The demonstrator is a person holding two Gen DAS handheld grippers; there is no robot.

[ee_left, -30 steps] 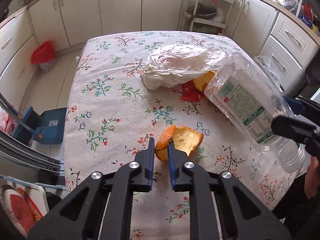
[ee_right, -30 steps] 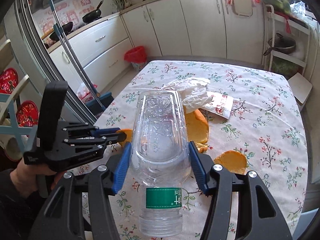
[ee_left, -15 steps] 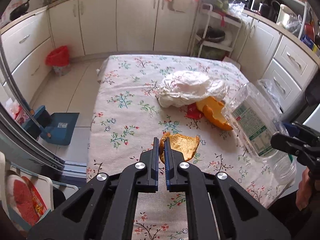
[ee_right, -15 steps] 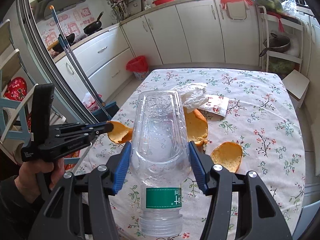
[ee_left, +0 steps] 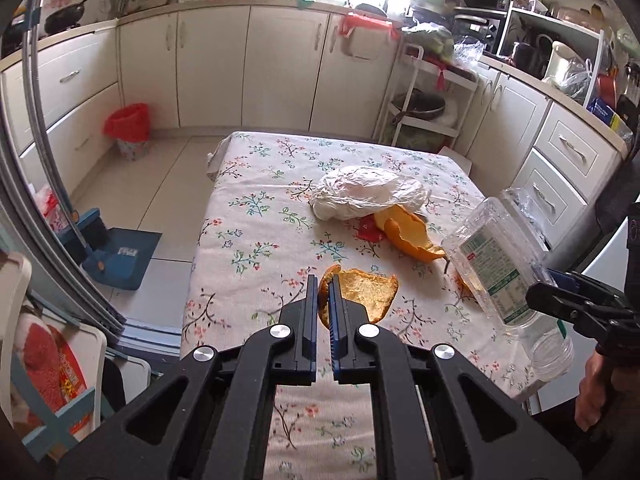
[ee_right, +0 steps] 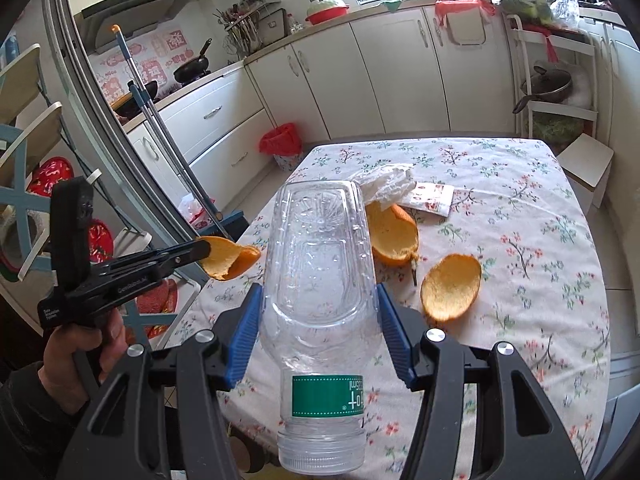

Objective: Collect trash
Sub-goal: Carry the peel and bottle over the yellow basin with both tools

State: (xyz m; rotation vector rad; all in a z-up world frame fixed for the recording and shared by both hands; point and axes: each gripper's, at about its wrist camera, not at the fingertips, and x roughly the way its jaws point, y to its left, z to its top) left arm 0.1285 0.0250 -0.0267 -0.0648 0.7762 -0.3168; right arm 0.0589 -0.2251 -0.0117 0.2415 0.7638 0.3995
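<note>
Orange peel [ee_left: 362, 294] pinched in the narrow left gripper [ee_left: 324, 286]; clear bottle [ee_right: 320, 280] clamped in the right gripper [ee_right: 320, 312].

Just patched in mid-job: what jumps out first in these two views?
The right gripper clamps a clear plastic bottle, base pointing away, filling the middle of its view. The left gripper is shut on an orange peel lifted off the floral tablecloth. More peels and a crumpled white bag remain on the table.
</note>
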